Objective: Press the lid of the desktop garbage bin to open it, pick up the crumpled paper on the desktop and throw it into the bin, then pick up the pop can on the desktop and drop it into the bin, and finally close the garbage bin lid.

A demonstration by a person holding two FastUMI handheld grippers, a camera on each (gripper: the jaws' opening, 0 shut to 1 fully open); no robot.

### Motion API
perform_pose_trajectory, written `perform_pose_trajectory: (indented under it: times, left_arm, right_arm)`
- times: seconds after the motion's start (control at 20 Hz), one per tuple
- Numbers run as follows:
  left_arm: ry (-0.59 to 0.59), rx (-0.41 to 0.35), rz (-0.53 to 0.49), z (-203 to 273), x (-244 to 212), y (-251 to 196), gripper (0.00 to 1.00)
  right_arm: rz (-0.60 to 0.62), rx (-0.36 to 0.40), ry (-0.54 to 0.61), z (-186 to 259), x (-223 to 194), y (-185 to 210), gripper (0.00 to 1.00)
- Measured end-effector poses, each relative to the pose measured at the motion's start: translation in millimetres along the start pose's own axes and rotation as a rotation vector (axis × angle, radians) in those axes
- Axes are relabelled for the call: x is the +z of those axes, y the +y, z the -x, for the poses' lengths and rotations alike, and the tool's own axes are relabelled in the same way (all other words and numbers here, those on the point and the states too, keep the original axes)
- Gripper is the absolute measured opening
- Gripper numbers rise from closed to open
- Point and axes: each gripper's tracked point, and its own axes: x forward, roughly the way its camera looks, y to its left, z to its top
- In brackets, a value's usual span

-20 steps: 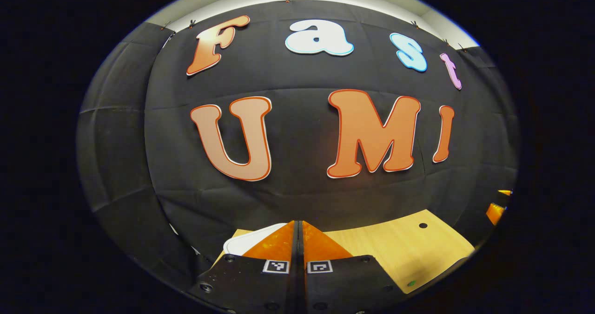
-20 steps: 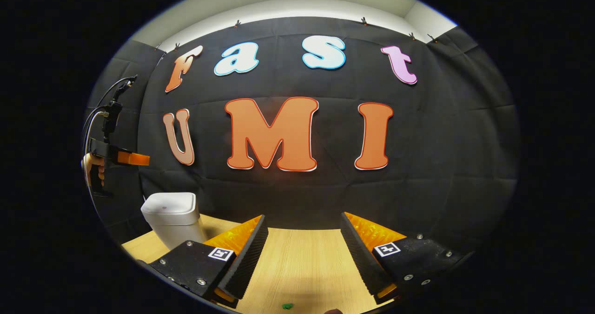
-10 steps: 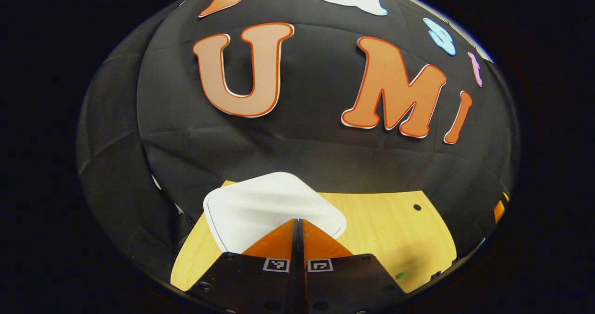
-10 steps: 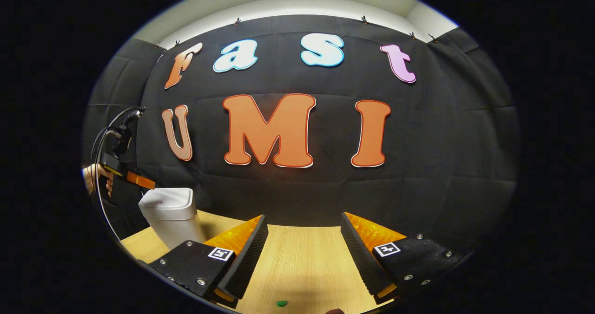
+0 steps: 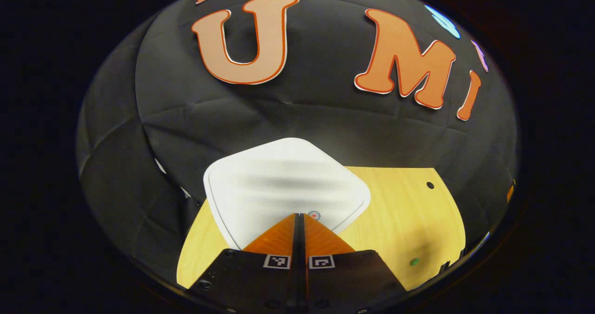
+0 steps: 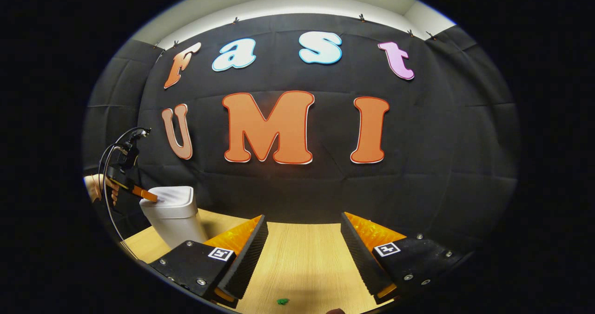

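In the left gripper view, the left gripper (image 5: 299,216) had its jaws pressed together with nothing between them, their tips over the near edge of the white lid (image 5: 283,181) of the desktop garbage bin (image 5: 232,221). The lid lay flat and closed, a rounded square seen from above, with a small round red-ringed mark (image 5: 314,215) just beside the tips. No brand or readable writing showed on the lid. Each finger carried a small square black-and-white coded marker (image 5: 276,261), which held a pattern and no letters.

The bin stood near the back left corner of the light wooden table (image 5: 404,221), close against the black cloth wall. A small dark hole (image 5: 430,185) sat in the table toward its far right corner, and a small green speck (image 5: 414,261) lay near the front right edge.

In the right gripper view, the right gripper (image 6: 304,249) hung over the middle of the table with its jaws spread wide and empty. The bin stood at the far left, and the left gripper, held by a hand (image 6: 95,188), slanted down with its tip touching the lid top. Dark cables (image 6: 114,153) looped above that hand. A green speck lay on the table by the near edge.
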Motion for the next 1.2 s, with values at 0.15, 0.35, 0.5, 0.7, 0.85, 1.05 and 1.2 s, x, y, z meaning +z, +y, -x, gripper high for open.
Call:
perform_pose_trajectory:
  times: [0.15, 0.35, 0.5, 0.7, 0.85, 1.05, 1.2]
  left_arm:
    - [0.033, 0.01, -0.014, 1, -9, 0, 0.0]
    - [-0.026, 0.025, -0.029, 1, -1, 1, 0.0]
    - [-0.07, 0.093, -0.051, 9, 11, 19, 0.03]
    - [-0.245, 0.091, -0.053, 45, 55, 11, 0.0]
    - [-0.383, 0.069, -0.049, 79, 87, -4, 0.0]
    - [-0.51, 0.056, -0.051, 121, 106, -24, 0.0]
    - [-0.571, 0.041, -0.034, 142, 110, -36, 0.0]
  right_arm:
    - [-0.012, 0.004, 0.009, 0, -5, 3, 0.94]
    - [-0.011, 0.009, 0.018, 0, -7, 7, 0.94]
    - [-0.005, 0.005, 0.005, -1, -2, 7, 0.94]
    - [-0.002, 0.005, 0.004, -4, -1, 10, 1.0]
    - [0.008, 0.012, 0.007, -6, -1, 14, 1.0]
    - [-0.001, 0.005, -0.005, -6, 1, 13, 1.0]
    - [-0.013, -0.009, -0.014, -7, 5, 10, 0.94]
